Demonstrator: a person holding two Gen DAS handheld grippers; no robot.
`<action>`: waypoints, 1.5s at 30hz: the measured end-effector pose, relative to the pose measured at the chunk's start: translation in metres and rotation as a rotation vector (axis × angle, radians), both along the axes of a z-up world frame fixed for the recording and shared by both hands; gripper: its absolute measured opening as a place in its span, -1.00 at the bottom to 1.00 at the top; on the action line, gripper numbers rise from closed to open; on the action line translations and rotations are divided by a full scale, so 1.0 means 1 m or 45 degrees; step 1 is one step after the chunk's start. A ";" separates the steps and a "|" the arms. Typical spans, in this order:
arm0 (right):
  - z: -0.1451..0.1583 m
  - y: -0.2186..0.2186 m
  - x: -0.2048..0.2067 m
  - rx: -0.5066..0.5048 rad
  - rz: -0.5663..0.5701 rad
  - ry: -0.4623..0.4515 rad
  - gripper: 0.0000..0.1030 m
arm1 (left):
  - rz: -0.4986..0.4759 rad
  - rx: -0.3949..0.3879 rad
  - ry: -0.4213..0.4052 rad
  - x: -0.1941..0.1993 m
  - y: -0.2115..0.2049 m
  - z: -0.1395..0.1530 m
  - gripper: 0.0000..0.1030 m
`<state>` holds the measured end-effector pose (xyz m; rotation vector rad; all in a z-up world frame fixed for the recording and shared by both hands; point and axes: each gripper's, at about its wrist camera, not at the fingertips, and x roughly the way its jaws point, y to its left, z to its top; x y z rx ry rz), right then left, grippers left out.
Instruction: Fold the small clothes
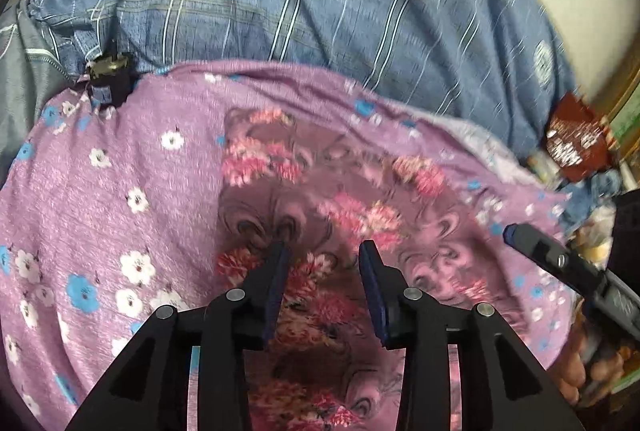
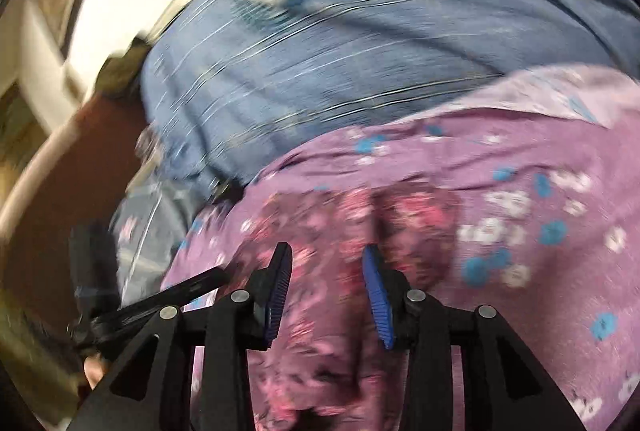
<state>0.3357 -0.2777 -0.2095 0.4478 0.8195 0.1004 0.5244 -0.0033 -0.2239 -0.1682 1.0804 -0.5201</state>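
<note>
Your left gripper (image 1: 322,251): jaws apart, nothing between them, hovering over dark floral garment (image 1: 320,191). Your right gripper (image 2: 326,255): jaws apart too, nothing gripped, above same garment (image 2: 360,223); this view blurred. Garment lies on lilac cloth with white and blue flowers (image 1: 120,191). Beyond lilac cloth, blue striped bedding (image 1: 320,11). Right gripper's finger (image 1: 536,243) enters left view from right.

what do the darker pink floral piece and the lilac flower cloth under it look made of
Darker floral garment: seemingly thin, smooth printed woven fabric, lying flat with soft creases. Lilac cloth: likely a matte heathered knit or brushed cotton, judging by its speckled grain and paler underside at the edge.
</note>
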 end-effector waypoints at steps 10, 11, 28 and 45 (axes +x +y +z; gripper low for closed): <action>-0.032 -0.004 0.019 -0.047 -0.028 0.188 -0.66 | -0.029 0.169 -0.077 -0.007 -0.037 -0.001 -0.20; -0.027 0.000 0.020 -0.077 -0.023 0.168 -0.59 | -0.022 0.150 -0.079 -0.007 -0.035 0.001 -0.19; 0.014 0.050 -0.024 -0.577 -0.079 0.074 -0.55 | 0.110 0.256 -0.354 -0.090 -0.029 0.051 0.20; 0.141 0.090 -0.138 -0.807 -0.250 -0.186 -0.22 | 0.227 0.267 -0.678 -0.273 -0.008 0.181 0.60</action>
